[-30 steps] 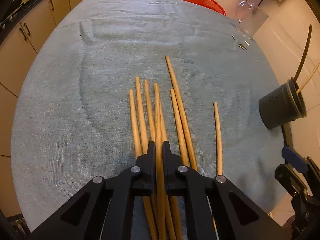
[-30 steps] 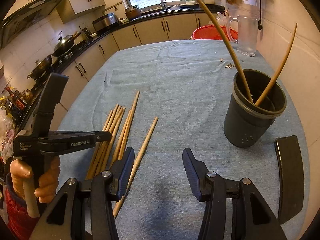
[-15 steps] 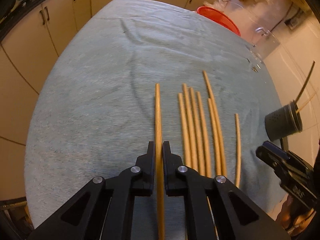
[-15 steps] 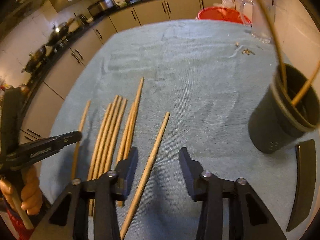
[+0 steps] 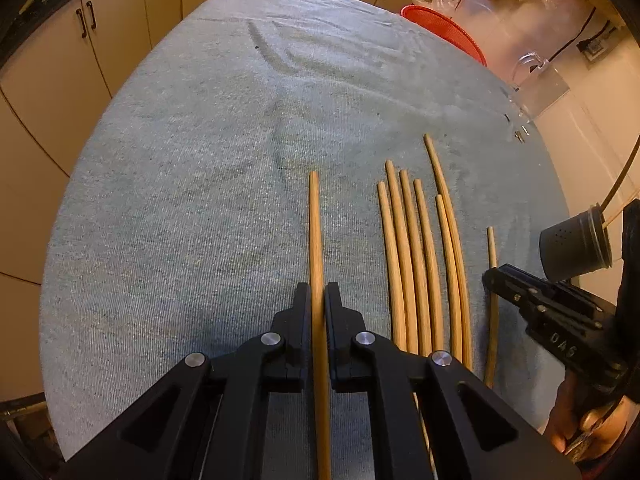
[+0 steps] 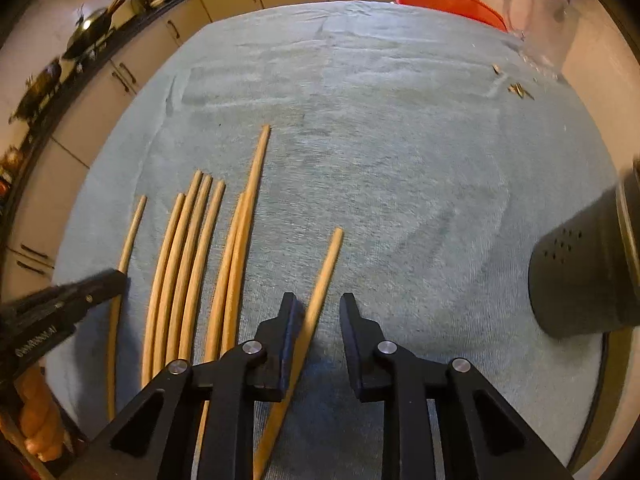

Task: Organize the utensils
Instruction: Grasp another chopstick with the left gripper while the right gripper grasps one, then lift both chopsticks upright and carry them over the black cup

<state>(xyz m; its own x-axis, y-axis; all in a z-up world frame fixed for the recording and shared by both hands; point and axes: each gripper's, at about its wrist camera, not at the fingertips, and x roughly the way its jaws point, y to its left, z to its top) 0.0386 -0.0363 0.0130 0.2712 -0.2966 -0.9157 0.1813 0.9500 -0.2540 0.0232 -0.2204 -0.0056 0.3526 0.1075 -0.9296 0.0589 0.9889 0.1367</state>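
My left gripper [image 5: 318, 300] is shut on one wooden chopstick [image 5: 315, 232], held apart to the left of the row; it shows in the right wrist view too [image 6: 126, 256]. Several wooden chopsticks [image 5: 416, 256] lie side by side on the blue-grey cloth [image 5: 192, 208], also in the right wrist view [image 6: 192, 256]. My right gripper [image 6: 318, 312] is open, its jaws around a single chopstick [image 6: 322, 280] lying at the right of the row. A dark grey holder cup [image 6: 588, 268] with chopsticks in it stands at the right [image 5: 576, 244].
A red basin [image 6: 452, 2] and a clear jug [image 5: 540, 88] stand at the table's far right. Small metal bits [image 6: 518, 90] lie near the jug. Kitchen cabinets [image 5: 80, 56] run along the left beyond the table edge.
My left gripper lifted one chopstick out of the row and carried it left. My right gripper dropped towards the table and came over the single rightmost chopstick, its jaws narrower.
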